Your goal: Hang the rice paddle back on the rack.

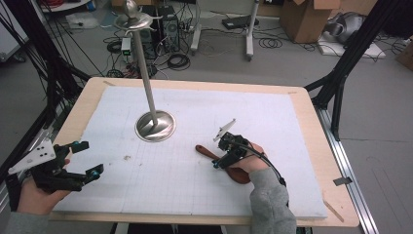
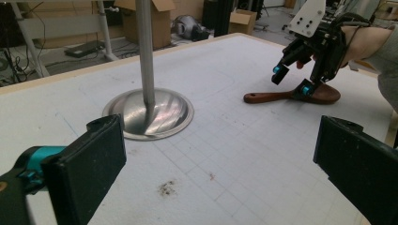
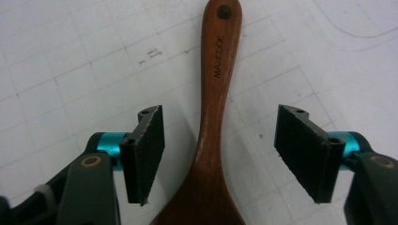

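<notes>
A dark brown wooden spoon lies flat on the white gridded mat, right of centre, its handle pointing toward the far left. My right gripper hovers low over it, open, one jaw on each side of the handle where it widens into the bowl. In the right gripper view the spoon runs up between the two pads of that gripper, with gaps on both sides. My left gripper rests open at the mat's left edge, nothing between its jaws. From there the spoon and the right gripper appear ahead.
A metal stand with a round domed base and a tall pole rises from the mat's middle left. The wooden table rim frames the mat. Cardboard boxes, cables and black frame legs lie beyond the table.
</notes>
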A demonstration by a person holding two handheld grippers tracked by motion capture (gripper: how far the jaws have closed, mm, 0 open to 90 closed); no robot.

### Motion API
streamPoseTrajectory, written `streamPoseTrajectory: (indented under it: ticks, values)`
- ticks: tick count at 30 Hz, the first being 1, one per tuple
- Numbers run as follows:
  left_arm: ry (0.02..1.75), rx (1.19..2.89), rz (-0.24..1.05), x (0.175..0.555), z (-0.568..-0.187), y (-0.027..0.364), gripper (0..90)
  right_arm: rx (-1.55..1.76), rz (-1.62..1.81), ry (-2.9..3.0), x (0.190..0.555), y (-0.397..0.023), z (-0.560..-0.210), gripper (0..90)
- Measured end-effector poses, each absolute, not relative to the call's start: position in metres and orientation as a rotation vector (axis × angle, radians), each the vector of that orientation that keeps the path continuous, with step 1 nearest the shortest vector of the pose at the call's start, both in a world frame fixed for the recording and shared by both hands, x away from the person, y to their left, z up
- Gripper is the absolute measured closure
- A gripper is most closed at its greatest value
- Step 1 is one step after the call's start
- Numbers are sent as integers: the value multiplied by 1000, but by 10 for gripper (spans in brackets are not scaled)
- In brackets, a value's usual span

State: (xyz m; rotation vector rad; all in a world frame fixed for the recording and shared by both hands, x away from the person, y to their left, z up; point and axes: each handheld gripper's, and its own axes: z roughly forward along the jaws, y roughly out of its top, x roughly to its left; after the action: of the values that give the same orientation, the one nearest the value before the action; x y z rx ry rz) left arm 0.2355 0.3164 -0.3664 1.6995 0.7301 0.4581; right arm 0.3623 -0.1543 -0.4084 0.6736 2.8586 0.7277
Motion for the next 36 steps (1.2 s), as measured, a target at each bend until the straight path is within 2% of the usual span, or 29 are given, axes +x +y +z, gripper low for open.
streamPoseTrajectory:
  ticks: [14,36]
  values:
    - [727,1700,459,235,-366,316,31,688,641,2896,363,-150,-414,542]
    - [730,1707,456,235,-367,317,31,743,607,2889,362,-148,-413,658]
